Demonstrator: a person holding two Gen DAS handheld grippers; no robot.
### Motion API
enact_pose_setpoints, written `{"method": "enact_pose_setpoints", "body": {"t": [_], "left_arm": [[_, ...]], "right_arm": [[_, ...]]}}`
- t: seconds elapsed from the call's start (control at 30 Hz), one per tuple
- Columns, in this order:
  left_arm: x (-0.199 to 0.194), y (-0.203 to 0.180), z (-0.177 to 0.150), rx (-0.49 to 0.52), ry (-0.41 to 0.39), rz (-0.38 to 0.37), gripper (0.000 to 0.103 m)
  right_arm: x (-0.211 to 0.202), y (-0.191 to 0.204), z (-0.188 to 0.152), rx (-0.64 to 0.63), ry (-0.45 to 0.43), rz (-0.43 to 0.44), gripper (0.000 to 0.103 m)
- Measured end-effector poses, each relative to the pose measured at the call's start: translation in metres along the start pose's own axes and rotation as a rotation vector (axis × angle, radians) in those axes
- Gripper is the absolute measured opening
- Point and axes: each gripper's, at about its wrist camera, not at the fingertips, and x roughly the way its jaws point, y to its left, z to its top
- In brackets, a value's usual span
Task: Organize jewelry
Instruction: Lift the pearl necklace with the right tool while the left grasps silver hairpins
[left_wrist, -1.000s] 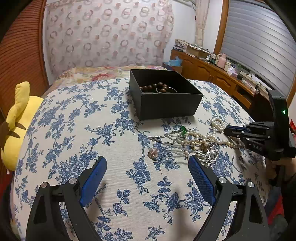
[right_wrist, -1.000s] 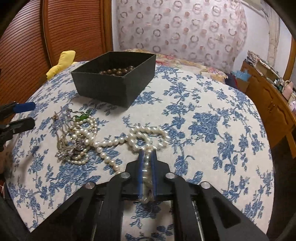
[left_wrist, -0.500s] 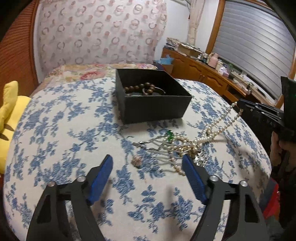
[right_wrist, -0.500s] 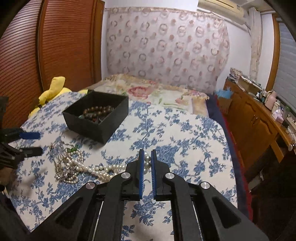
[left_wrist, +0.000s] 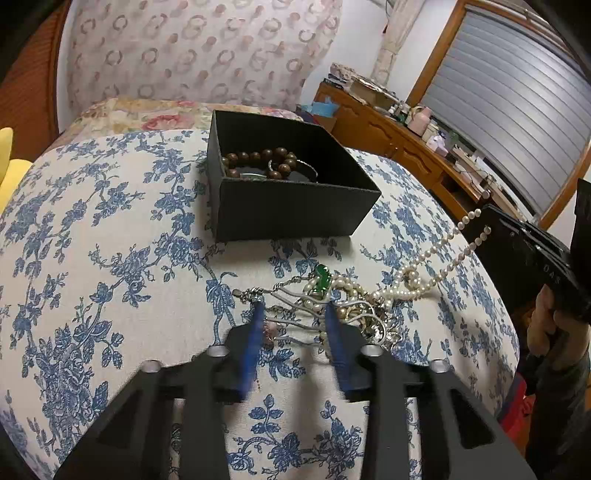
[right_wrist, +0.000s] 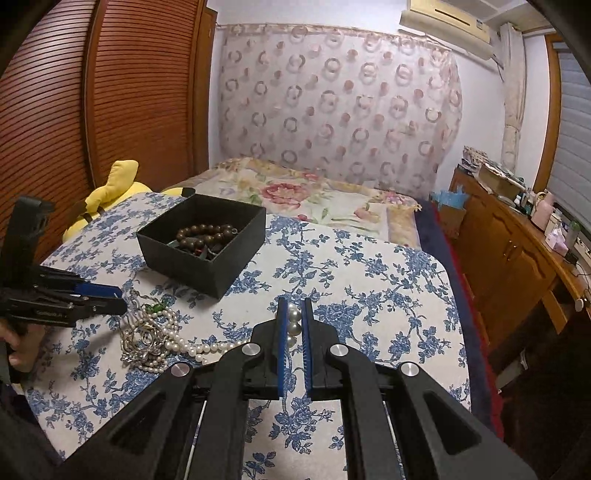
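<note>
The right gripper (right_wrist: 294, 325) is pinching the limp pearl necklace (left_wrist: 424, 273) while the left gripper (left_wrist: 293, 317), jaws just closing, is straddling tangled silver chains (left_wrist: 295, 321); snaggy stuff, better grabbed by one loose strand.

The left wrist camera is looking close down over its gripper (left_wrist: 295, 325) at the tangled heap of pearl and silver jewelry (left_wrist: 354, 302), facing the window. The right wrist camera is sitting higher, facing the dotted curtain. Both are sharing the open black cardboard box (left_wrist: 288, 206) (right_wrist: 207, 251) and the heap (right_wrist: 151, 332).
</note>
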Motion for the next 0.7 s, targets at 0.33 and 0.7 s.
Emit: {"method": "enact_pose_setpoints", "body": {"t": [0.33, 0.7], "left_arm": [[-0.038, -0.019, 0.01, 0.042, -0.108, -0.061, 0.002], [-0.078, -0.029, 0.023, 0.069, -0.208, -0.068, 0.001]], "right_arm": [[-0.006, 0.006, 0.014, -0.017, -0.035, 0.022, 0.008], [-0.032, 0.023, 0.052, -0.064, -0.138, 0.047, 0.008]]}}
